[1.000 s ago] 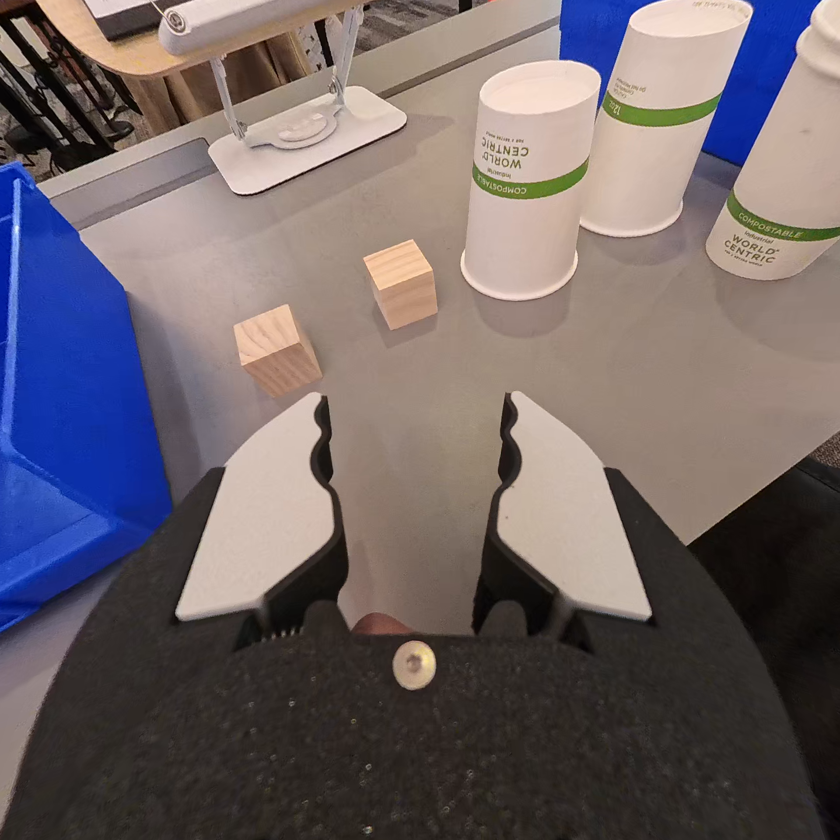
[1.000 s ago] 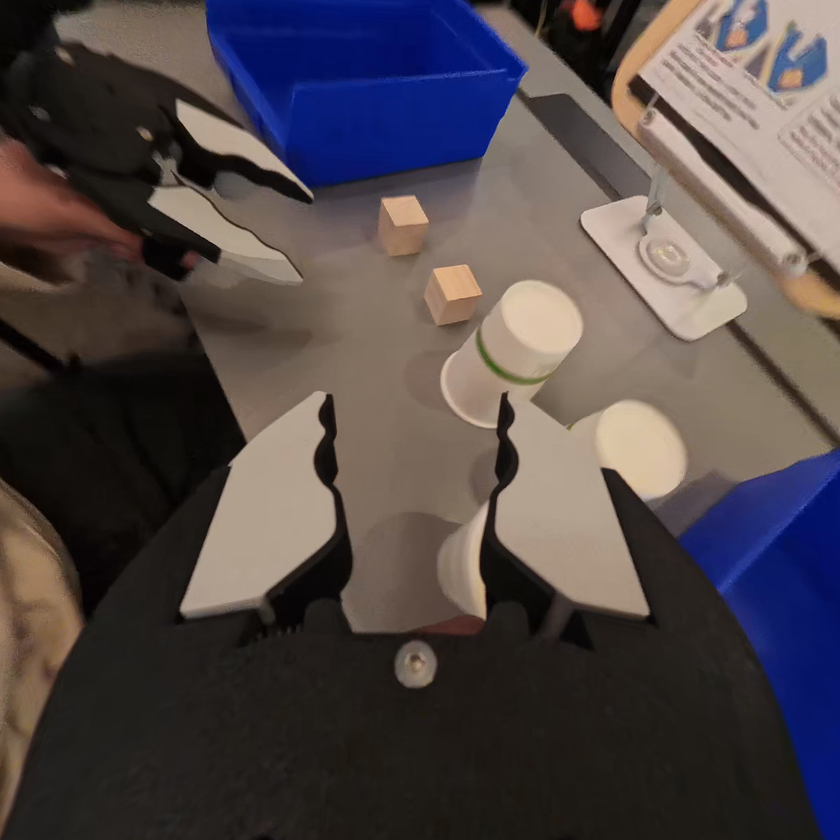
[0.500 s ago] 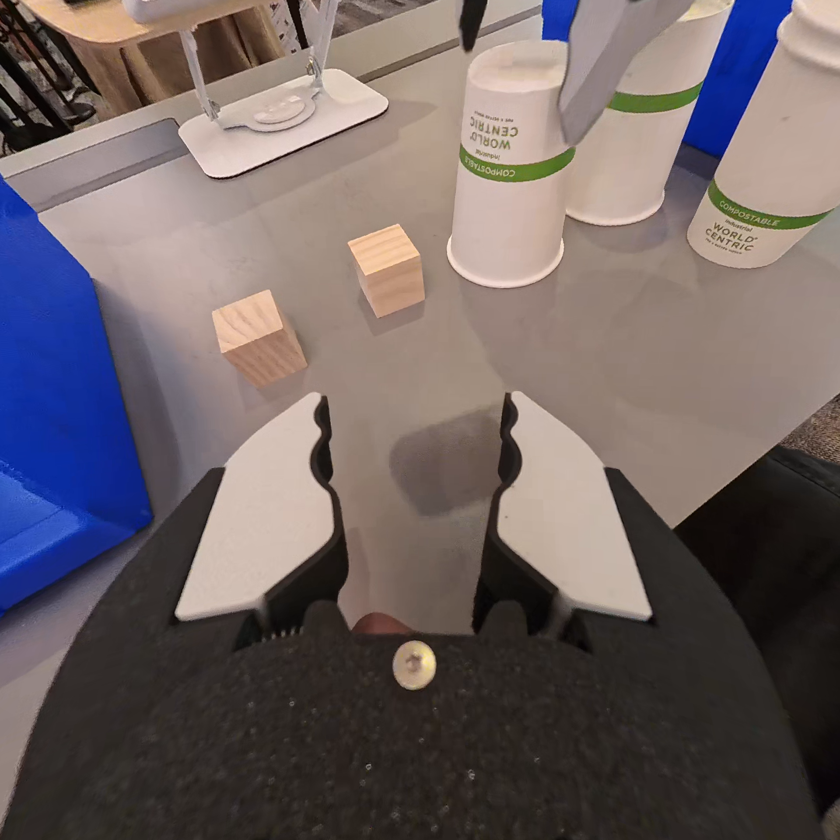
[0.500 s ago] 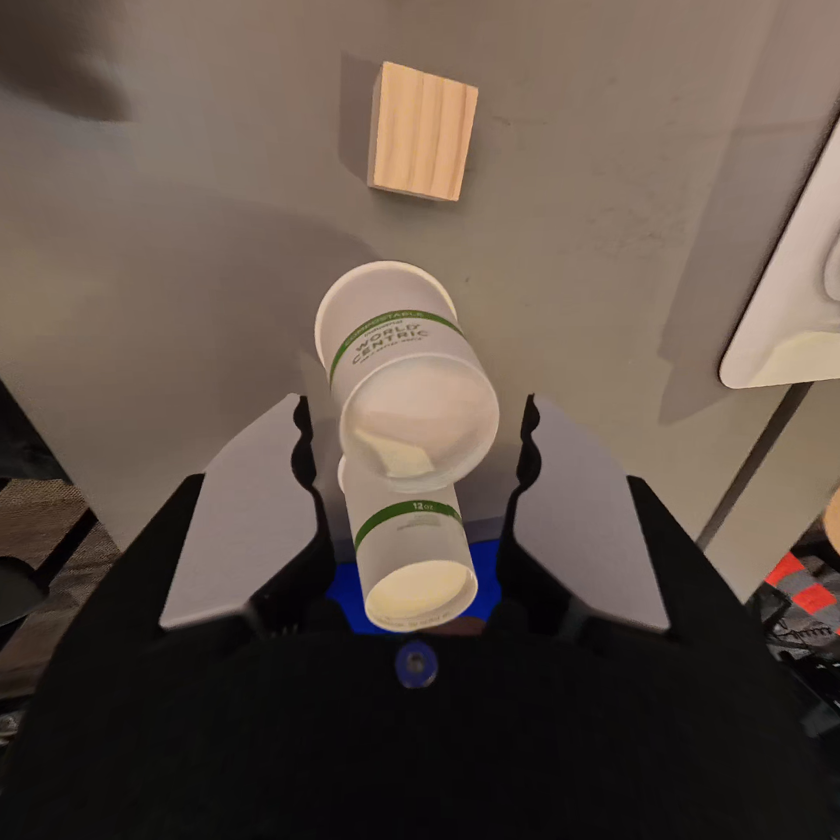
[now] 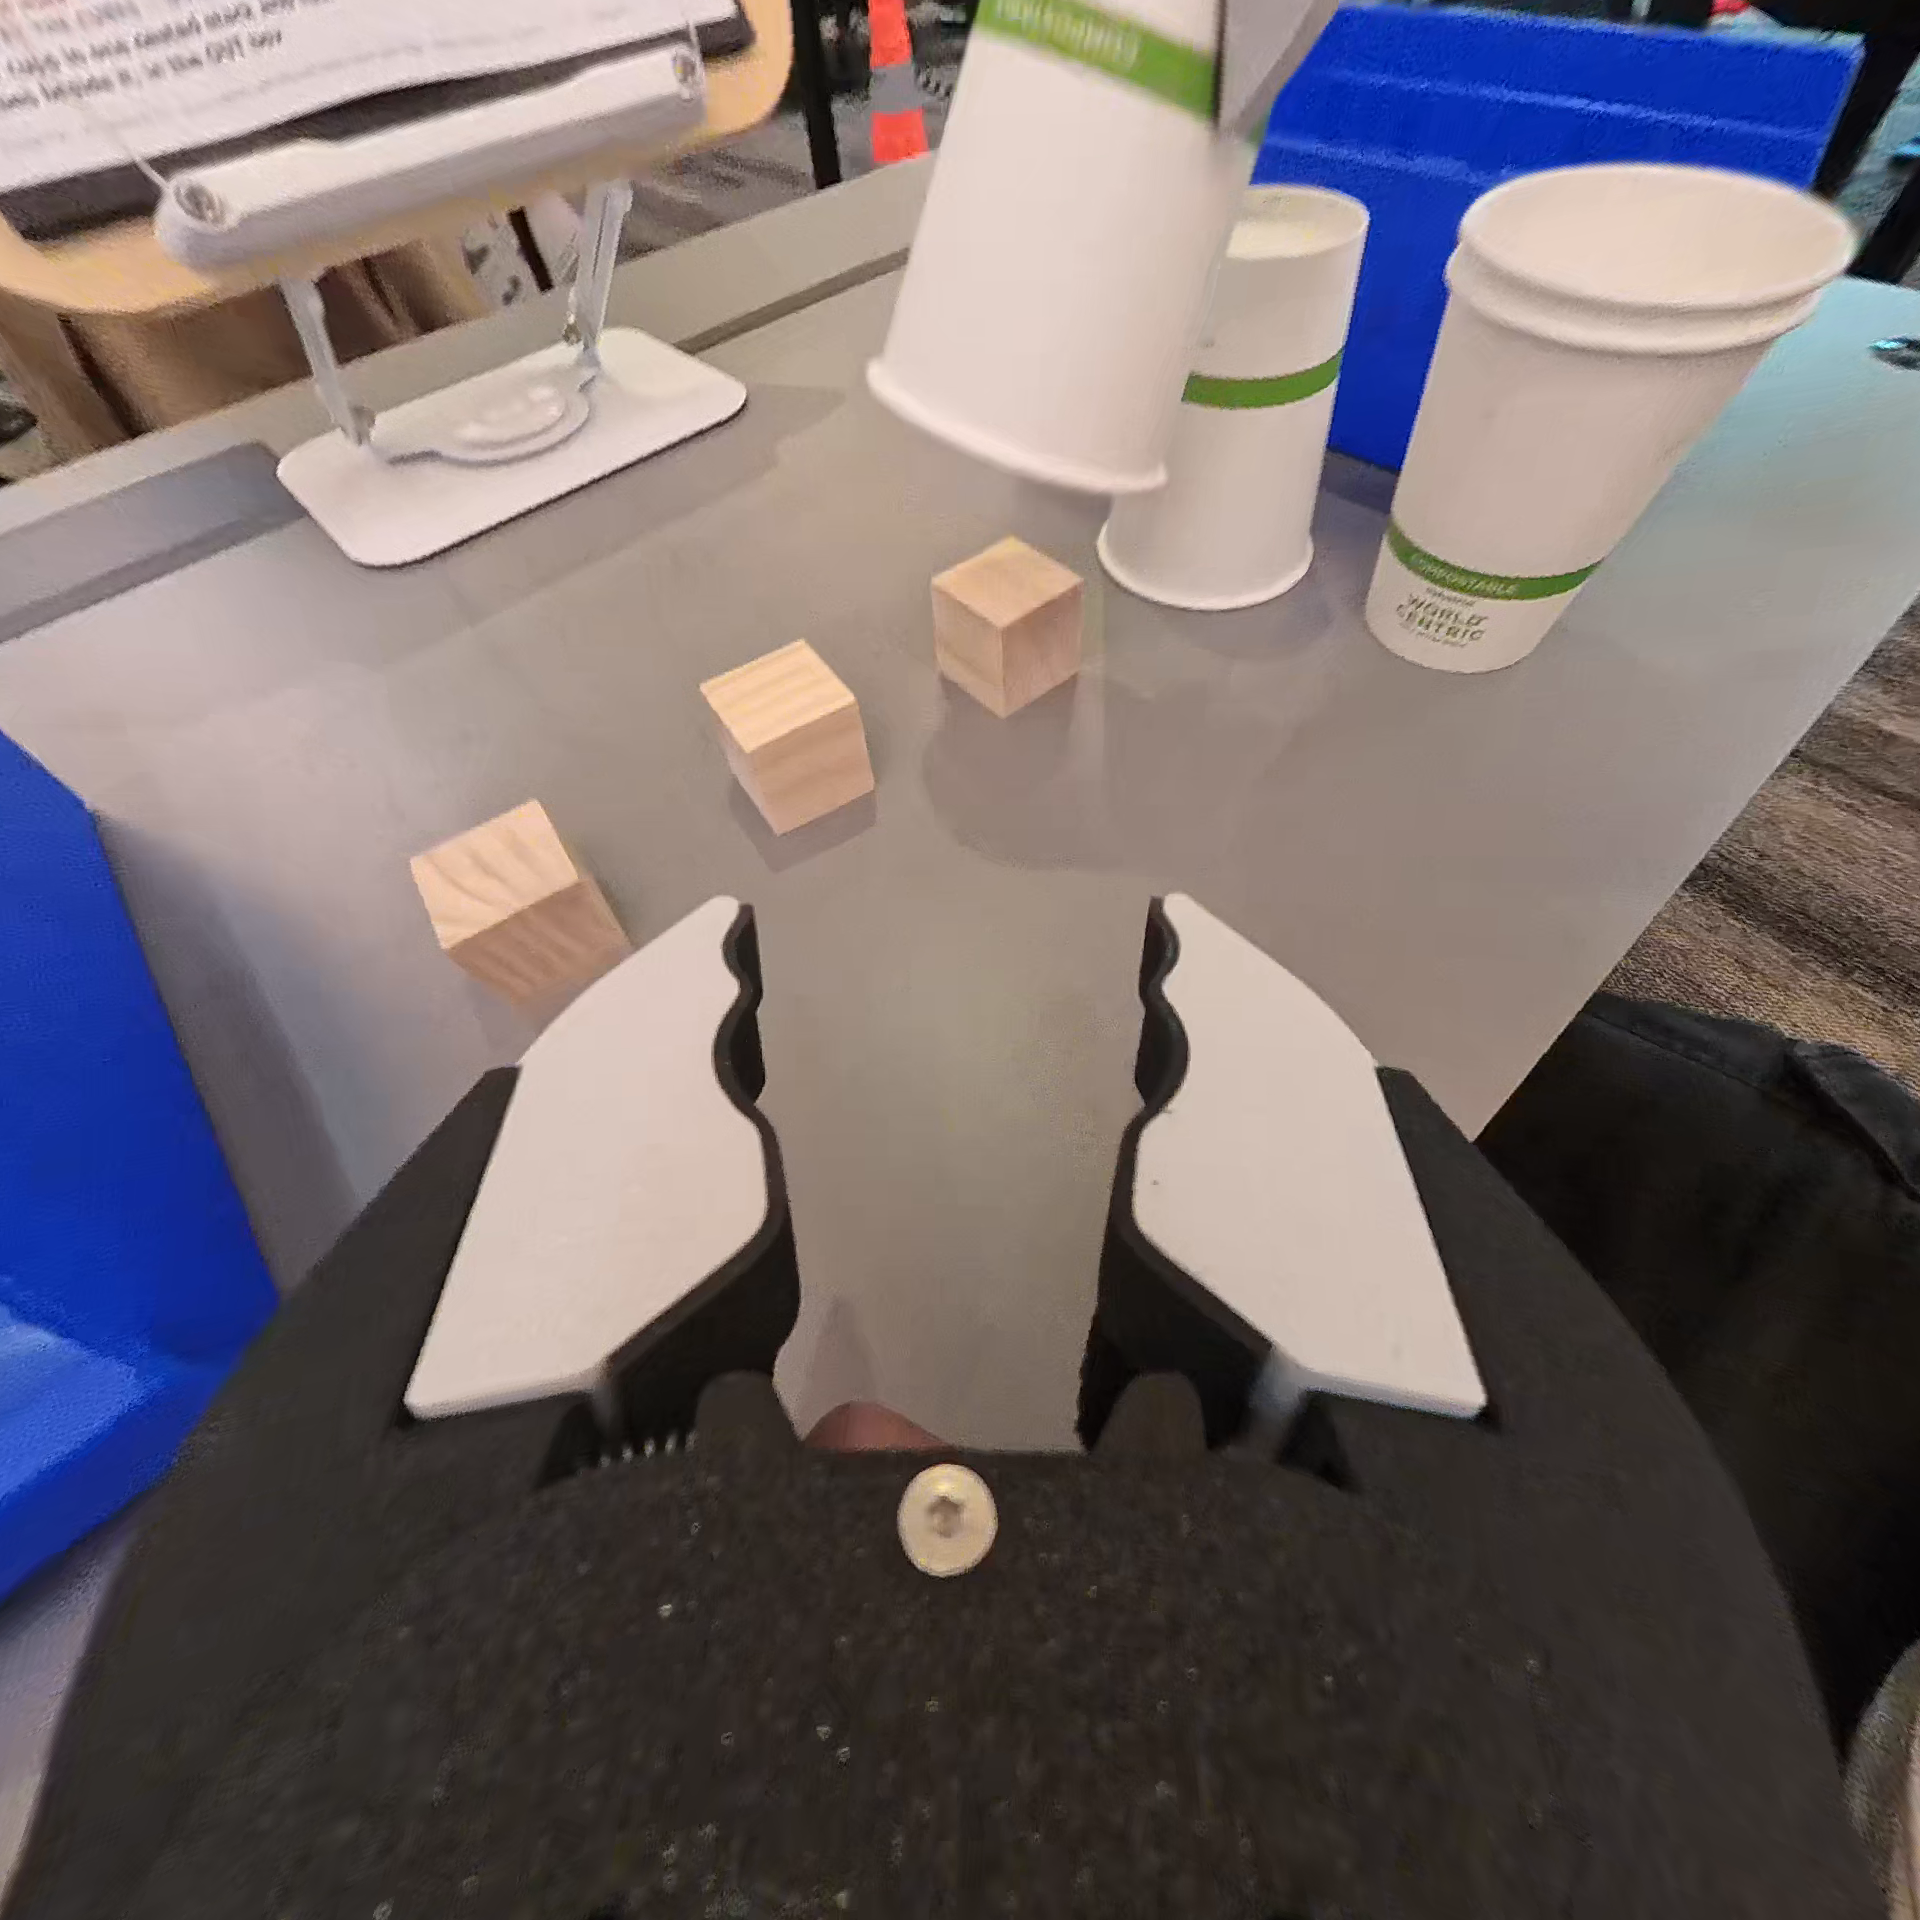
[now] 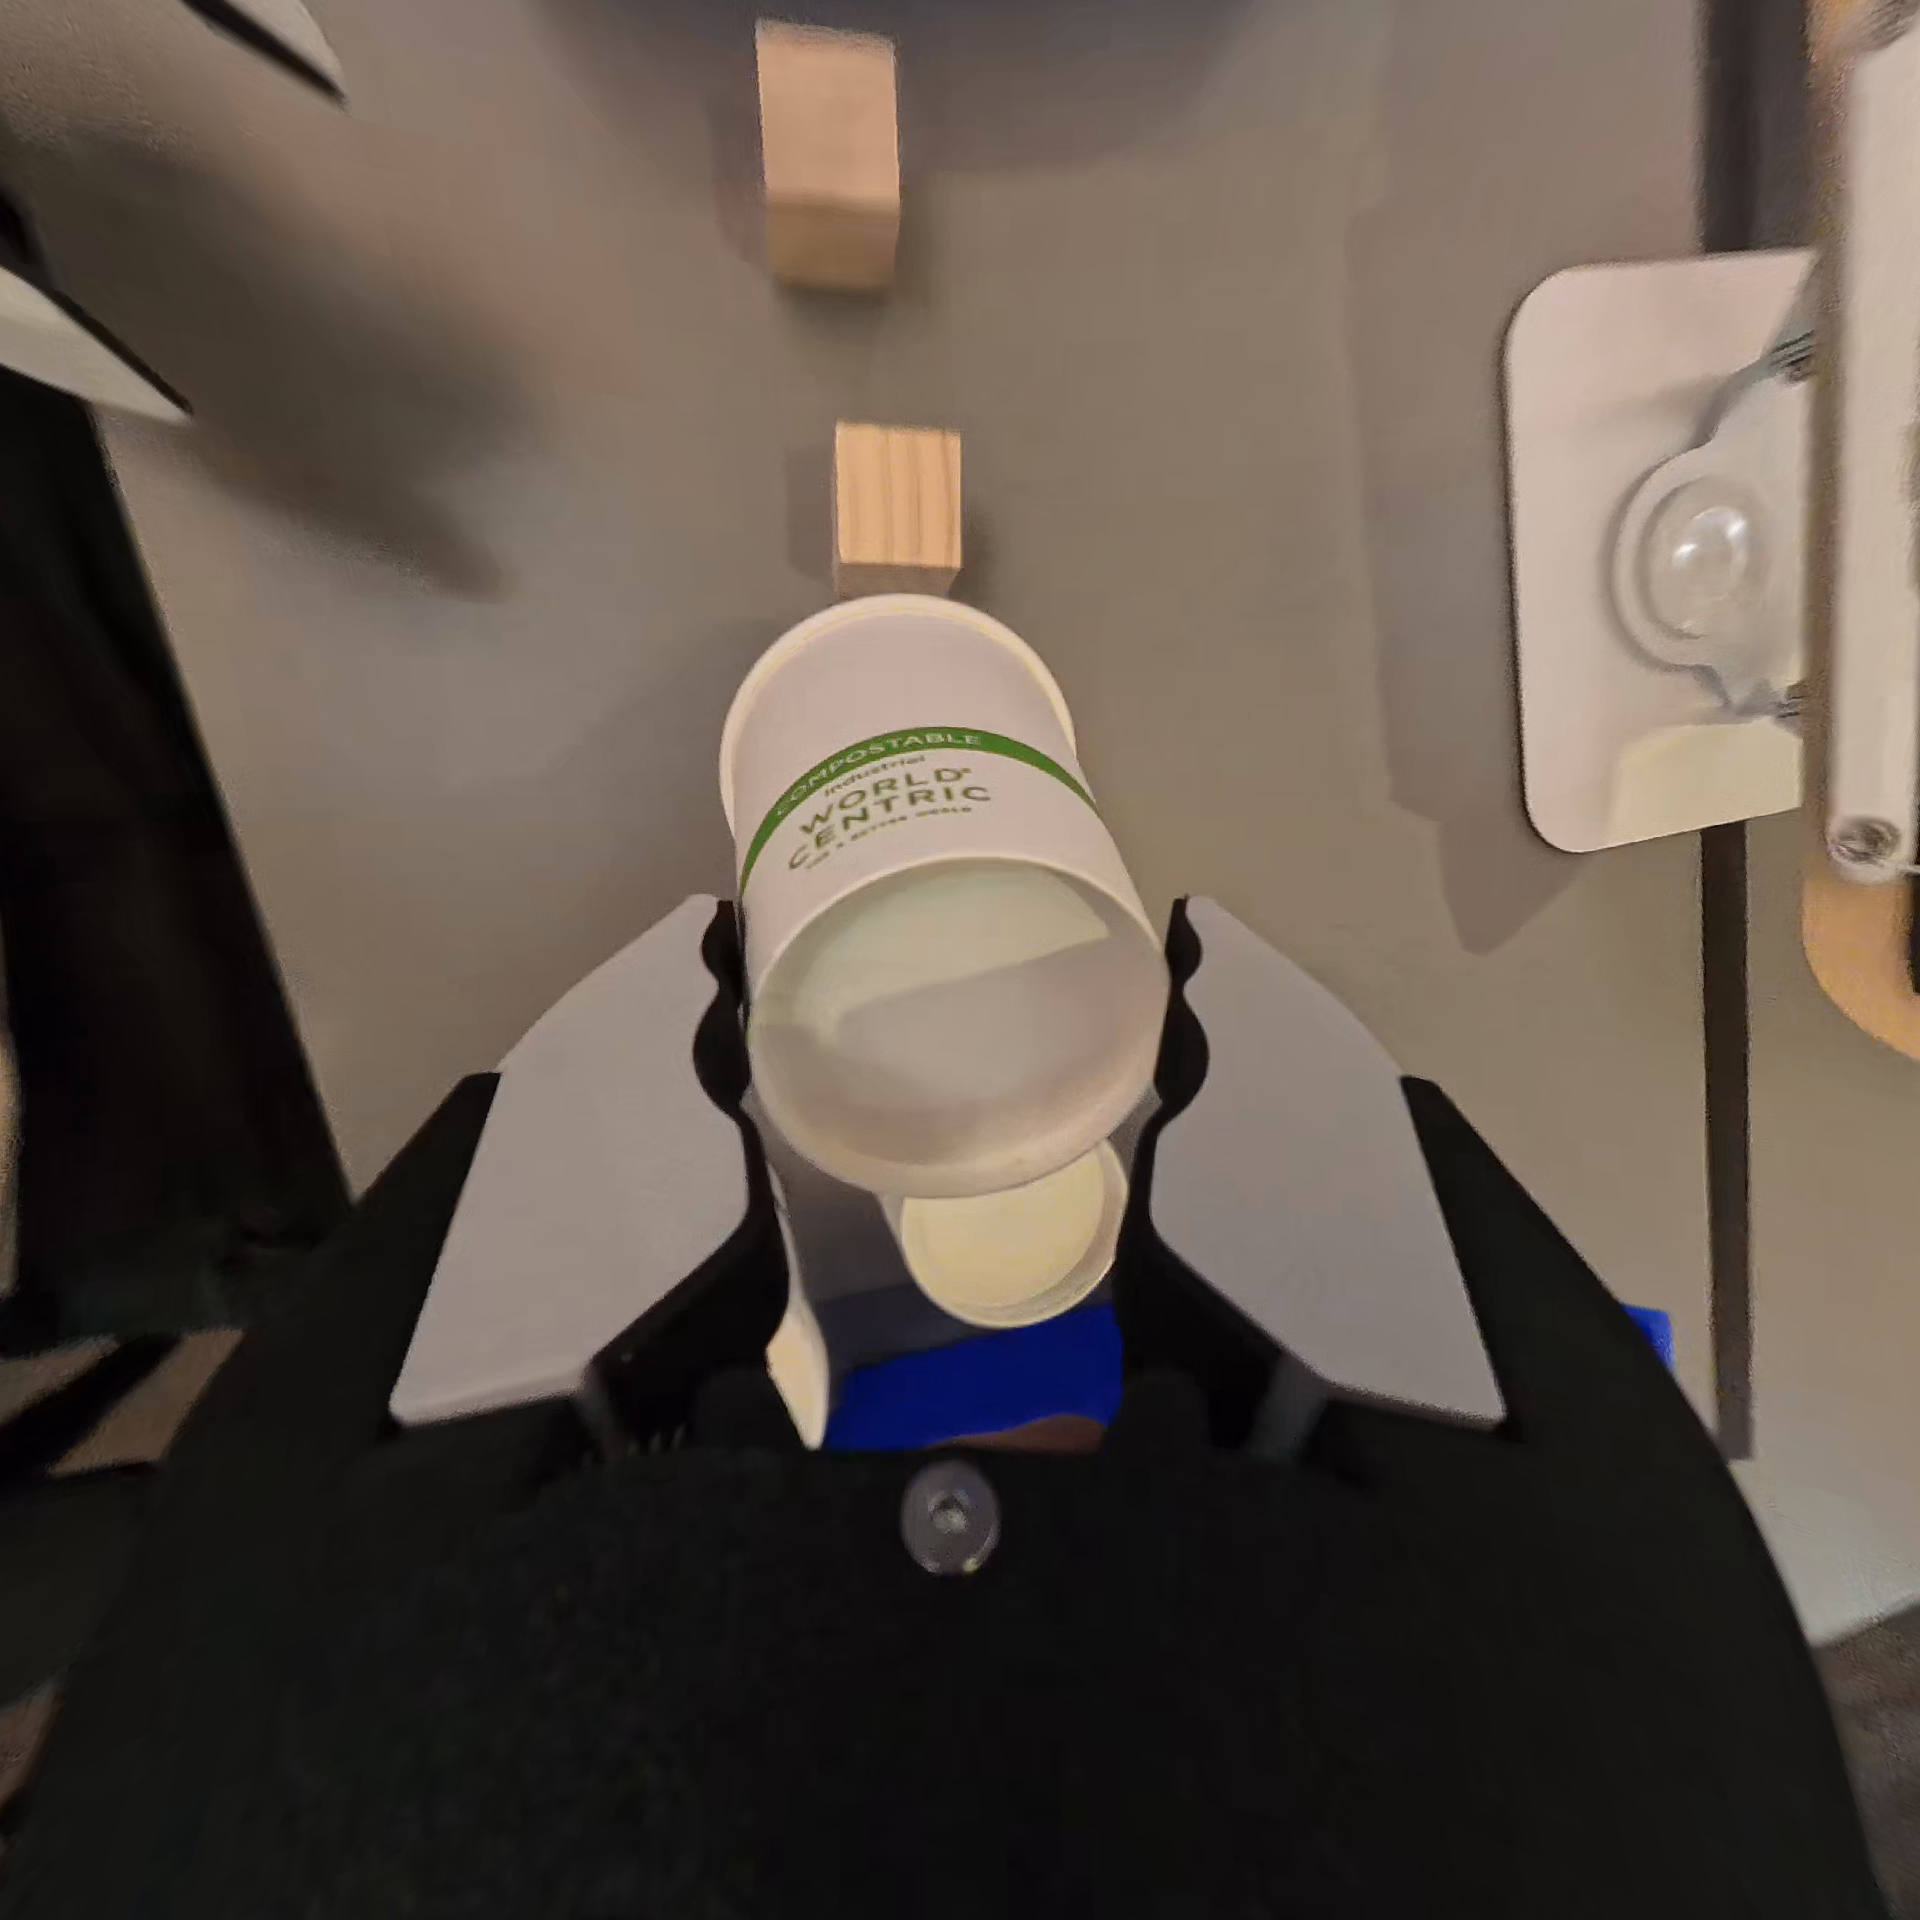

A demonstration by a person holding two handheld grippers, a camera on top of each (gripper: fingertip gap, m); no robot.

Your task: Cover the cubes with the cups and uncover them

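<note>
The right gripper [image 6: 951, 997] is holding a paper cup [image 6: 914, 894] upside down.
The cup is hanging above the wooden cube [image 5: 1006, 623]; the left gripper [image 5: 948, 1023] is waiting, jaws apart.

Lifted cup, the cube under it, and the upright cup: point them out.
lifted cup [image 5: 1060, 260], left wrist view, side wall.
cube [image 5: 1006, 623], left wrist view, front corner.
upright cup [image 5: 1558, 436], left wrist view, side wall.
</note>
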